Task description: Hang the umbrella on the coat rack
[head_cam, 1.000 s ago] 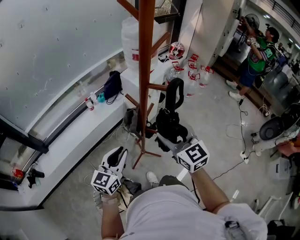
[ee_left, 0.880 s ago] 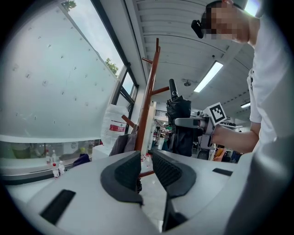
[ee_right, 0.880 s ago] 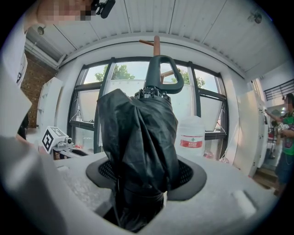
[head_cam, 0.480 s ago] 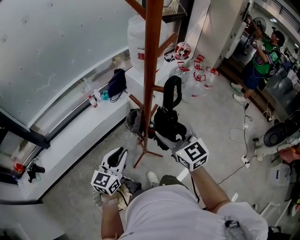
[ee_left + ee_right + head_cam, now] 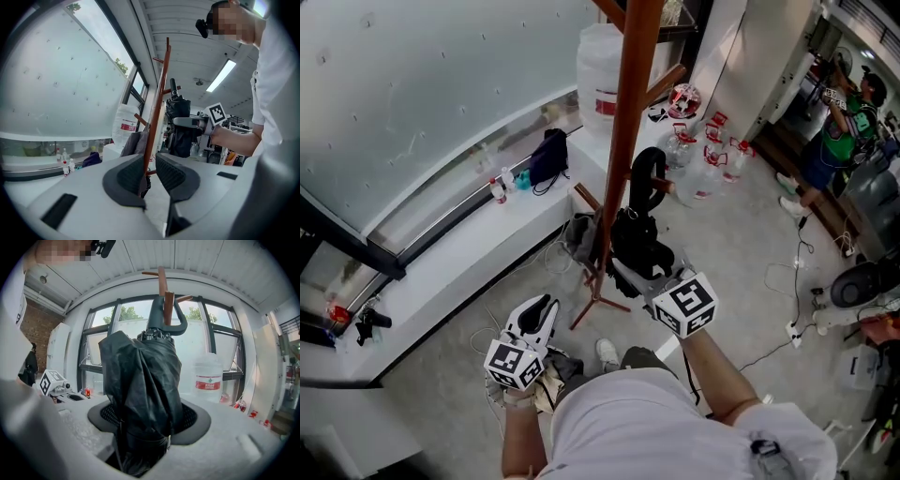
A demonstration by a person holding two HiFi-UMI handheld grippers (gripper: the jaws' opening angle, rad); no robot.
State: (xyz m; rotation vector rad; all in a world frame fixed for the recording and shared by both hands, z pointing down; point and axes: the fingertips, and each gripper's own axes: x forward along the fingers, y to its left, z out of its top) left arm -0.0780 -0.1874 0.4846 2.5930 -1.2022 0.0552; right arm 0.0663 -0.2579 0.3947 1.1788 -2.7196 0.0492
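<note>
Beside the coat rack, well above the floor, the folded black umbrella stands upright in the right gripper. Its jaws are clamped on the bunched canopy low down, with fabric bulging out over both pads. The crook handle is at the top, close against the rack's brown pole. The right gripper view shows the crook level with a short wooden peg, but I cannot tell whether the hook is over it. The left gripper hangs low at the person's left side, jaws apart with nothing between them.

By the look of it the umbrella is light, with a stiff shaft inside a soft, slick fabric wrap that could slide or twist under the pads. The bundled canopy is a fair place to hold, since it leaves the hard, smooth crook free for the peg. A grip nearer the handle would likely steady the top better. Most of the length stands above the grip, so it may tip if the clamp slackens.

Compared with a second ago, the crook has closed on the pole. Then a gap lay between them, with a peg tip reaching across; now handle and pole nearly overlap. The right gripper's hold looks unchanged, and the left gripper has kept its low place.
</note>
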